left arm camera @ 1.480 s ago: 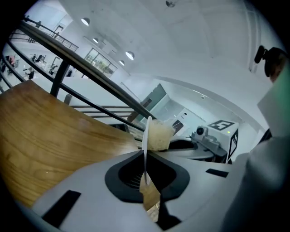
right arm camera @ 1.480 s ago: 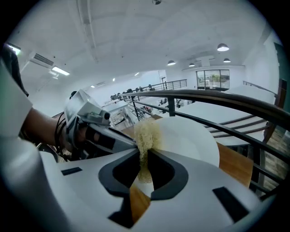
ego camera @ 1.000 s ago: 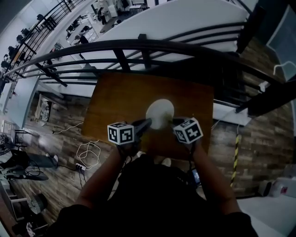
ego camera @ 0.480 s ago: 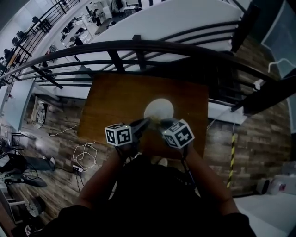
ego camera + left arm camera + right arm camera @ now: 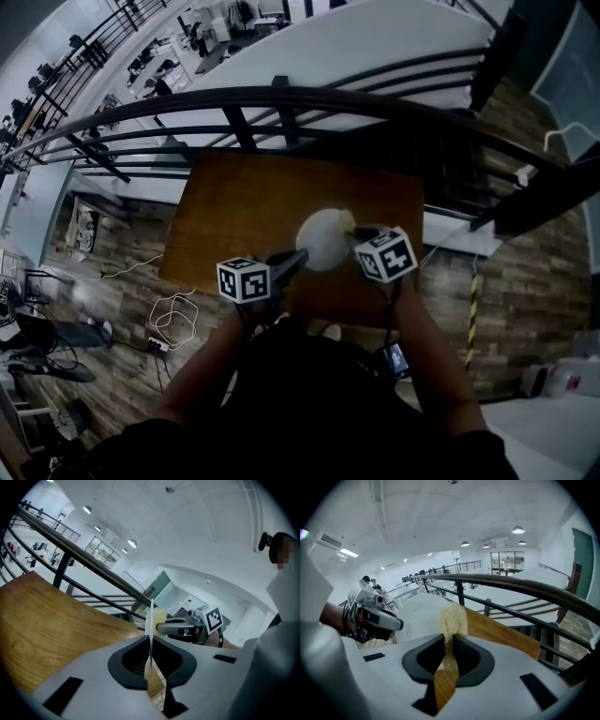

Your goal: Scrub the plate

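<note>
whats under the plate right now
The wooden table lies beneath the plate, which the left gripper grips by its rim. The patch directly beneath is hidden.

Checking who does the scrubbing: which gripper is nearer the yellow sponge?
Right. The right gripper is shut on the sponge, holding it at the far rim of the plate. The left gripper is shut on the plate's near rim, across the plate from the sponge.

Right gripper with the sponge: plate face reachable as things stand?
Likely yes. The left gripper is shut on the plate at its rim, which leaves the face bare toward the right gripper. That gripper is shut on the sponge, right beside the plate, and nothing stands between them.
</note>
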`<state>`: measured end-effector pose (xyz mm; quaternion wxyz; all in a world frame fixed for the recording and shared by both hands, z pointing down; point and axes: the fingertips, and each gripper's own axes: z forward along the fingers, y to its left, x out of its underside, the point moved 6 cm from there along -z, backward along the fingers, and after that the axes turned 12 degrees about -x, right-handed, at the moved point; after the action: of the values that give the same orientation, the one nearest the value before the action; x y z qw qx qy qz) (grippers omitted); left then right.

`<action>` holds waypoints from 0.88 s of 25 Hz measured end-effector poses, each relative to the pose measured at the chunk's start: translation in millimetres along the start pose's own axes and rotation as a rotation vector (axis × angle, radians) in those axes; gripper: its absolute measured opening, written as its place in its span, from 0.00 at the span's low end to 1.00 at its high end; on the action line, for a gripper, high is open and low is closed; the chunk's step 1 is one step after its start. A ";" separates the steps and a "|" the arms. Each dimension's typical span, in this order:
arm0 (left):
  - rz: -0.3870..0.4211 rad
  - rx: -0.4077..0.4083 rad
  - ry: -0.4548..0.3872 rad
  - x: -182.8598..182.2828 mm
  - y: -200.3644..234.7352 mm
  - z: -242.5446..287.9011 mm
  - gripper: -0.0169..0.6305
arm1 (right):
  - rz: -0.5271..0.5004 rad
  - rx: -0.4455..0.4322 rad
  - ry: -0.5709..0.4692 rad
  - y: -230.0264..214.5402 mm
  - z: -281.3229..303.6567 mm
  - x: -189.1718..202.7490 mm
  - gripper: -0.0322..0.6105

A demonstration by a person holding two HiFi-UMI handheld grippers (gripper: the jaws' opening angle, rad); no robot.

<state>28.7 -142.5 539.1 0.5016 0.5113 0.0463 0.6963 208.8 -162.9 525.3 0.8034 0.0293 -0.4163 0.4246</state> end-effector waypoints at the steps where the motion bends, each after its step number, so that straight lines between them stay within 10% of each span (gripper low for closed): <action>1: 0.007 0.003 0.006 0.4 -1.3 0.5 0.06 | -0.017 0.002 -0.012 4.2 -0.7 -9.8 0.13; 9: 0.025 0.025 -0.007 -14.5 -3.2 -1.4 0.06 | -0.165 -0.155 -0.023 81.7 19.4 -38.4 0.13; 22: 0.062 -0.015 -0.067 -26.5 6.6 -27.1 0.06 | -0.040 -0.133 0.064 60.4 21.7 13.5 0.13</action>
<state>3.1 -153.4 512.5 0.4847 0.5319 0.0084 0.6943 156.1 -124.2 530.3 0.8249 -0.0292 -0.4171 0.3805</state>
